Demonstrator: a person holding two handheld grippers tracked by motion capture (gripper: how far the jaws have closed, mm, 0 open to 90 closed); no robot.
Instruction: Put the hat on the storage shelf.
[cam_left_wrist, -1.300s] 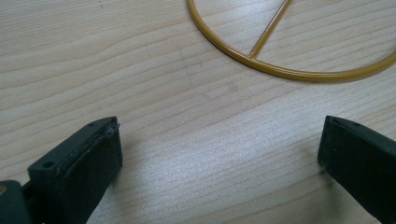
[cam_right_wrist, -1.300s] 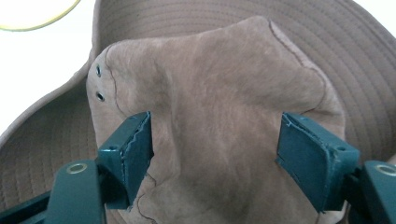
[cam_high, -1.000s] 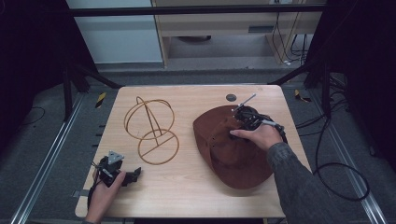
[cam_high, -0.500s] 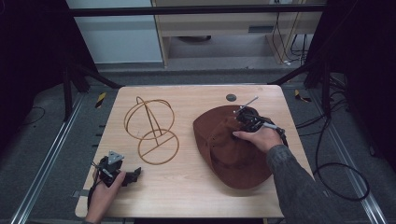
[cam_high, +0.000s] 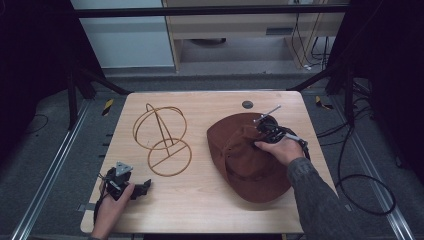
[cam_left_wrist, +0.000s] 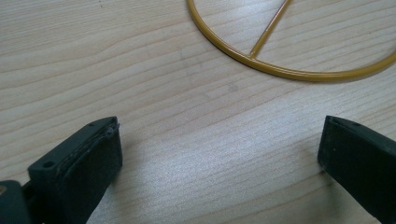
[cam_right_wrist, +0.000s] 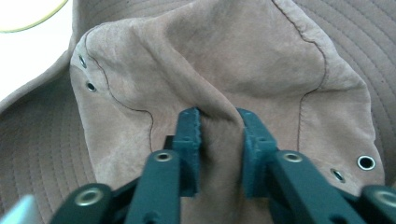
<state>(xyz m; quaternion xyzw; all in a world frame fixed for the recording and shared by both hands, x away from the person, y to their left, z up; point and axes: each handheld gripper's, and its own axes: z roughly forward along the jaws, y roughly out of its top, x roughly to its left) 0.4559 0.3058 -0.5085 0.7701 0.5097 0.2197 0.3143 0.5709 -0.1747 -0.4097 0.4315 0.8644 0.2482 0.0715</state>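
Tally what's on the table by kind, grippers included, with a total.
Brown hat: 1
Gold wire hat stand: 1
Dark round disc: 1
Handheld grippers: 2, left gripper and right gripper
Total: 5

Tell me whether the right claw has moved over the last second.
No. In the high view the right claw sits at the same spot on the brown suede hat, just below the small dark disc on the wooden table.
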